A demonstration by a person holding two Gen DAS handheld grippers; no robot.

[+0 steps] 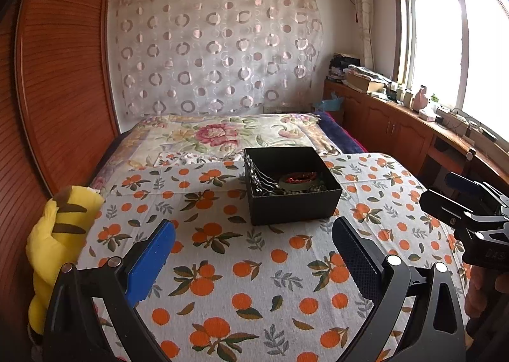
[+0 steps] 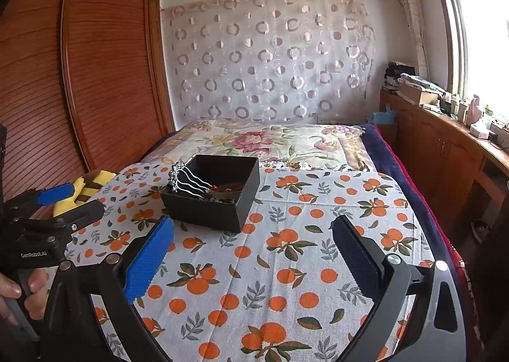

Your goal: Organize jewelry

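Note:
A black open box (image 1: 296,206) (image 2: 203,214) sits on the orange-print cloth (image 1: 241,269) (image 2: 286,266) on the bed. A silver hair comb (image 1: 254,177) (image 2: 187,182) leans over the box's left wall, and inside lie a red bracelet (image 1: 299,176) (image 2: 230,186), a green bangle (image 1: 296,184) and some beads. My left gripper (image 1: 254,228) (image 2: 84,198) hovers open just short of the box, nothing between its fingers. The right gripper (image 2: 253,224) (image 1: 439,187) is also open, near the box's front right, holding nothing.
A yellow striped plush toy (image 1: 54,244) (image 2: 92,184) lies at the cloth's left edge beside a wooden wardrobe (image 1: 63,76). A low wooden cabinet (image 1: 397,130) with clutter runs under the window on the right. A person's hand (image 2: 28,292) grips the left gripper's handle.

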